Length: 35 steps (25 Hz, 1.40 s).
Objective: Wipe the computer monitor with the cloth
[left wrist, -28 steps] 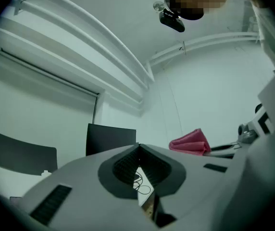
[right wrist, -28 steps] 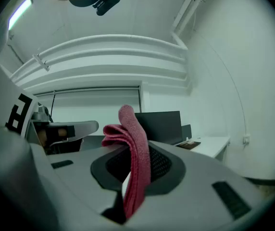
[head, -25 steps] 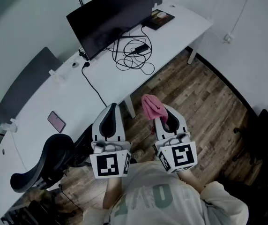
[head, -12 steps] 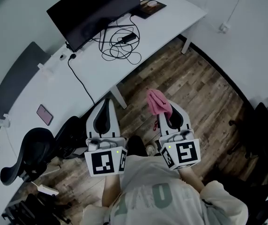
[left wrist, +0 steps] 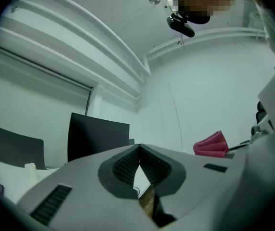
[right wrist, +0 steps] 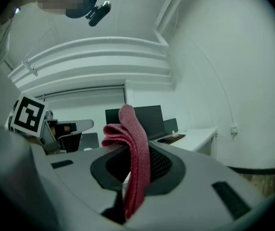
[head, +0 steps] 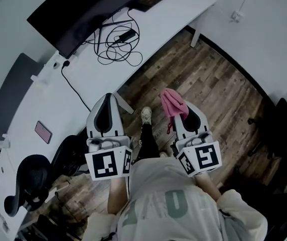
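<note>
The right claw point(head: 182, 118) is clamped on the pink cloth point(head: 172, 102), whose folded end sticks up past the jaw tips while the rest hangs down between the pads. The left claw point(left wrist: 138, 148) has its jaws pressed together at the tips with nothing between them. Both are held over the wooden floor point(head: 211, 82), near the person and well apart from the white surface point(head: 156, 21). The dark monitor point(head: 81, 14) stands at the far left of that surface, upright, with a tangle of black cables point(head: 116, 46) just near of it. A phone point(head: 43, 132) lies further left on the surface.
</note>
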Available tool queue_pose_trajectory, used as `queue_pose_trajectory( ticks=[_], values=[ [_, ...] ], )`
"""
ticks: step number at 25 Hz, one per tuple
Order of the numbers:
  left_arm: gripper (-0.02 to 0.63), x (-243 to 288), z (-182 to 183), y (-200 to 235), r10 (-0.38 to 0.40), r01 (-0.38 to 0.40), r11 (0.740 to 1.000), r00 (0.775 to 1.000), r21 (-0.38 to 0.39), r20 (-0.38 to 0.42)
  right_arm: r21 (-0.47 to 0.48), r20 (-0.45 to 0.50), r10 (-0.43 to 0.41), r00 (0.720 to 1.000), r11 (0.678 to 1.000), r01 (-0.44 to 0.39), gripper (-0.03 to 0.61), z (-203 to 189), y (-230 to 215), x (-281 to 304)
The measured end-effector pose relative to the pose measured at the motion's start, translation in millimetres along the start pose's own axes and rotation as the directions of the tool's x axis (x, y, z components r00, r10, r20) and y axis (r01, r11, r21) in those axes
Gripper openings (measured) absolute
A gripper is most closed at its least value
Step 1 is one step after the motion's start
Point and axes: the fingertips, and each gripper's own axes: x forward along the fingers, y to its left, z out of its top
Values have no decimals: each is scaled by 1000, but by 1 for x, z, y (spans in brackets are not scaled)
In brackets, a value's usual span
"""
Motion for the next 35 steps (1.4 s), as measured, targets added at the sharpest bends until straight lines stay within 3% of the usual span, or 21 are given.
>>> queue_pose_trajectory(
  ticks=[4,9,23,35],
  values=[
    [14,50,-6,10,-33,33,999,999,-32,-5,-30,-27,-18,999,999,17,55,0,-17,39],
    [14,118,3,19,-78,79,997,996,-24,51,-49,-8,-37,999,998,37,55,14,-40,104],
    [14,296,12,104,-103,106,994,989,-22,109,-61,7,151,989,987,-150,55,57,-12,339],
    [14,365,-15,115,-21,22,999,999,-38,31,23,-49,277,960,961,-276,55,46,-36,412]
  ],
)
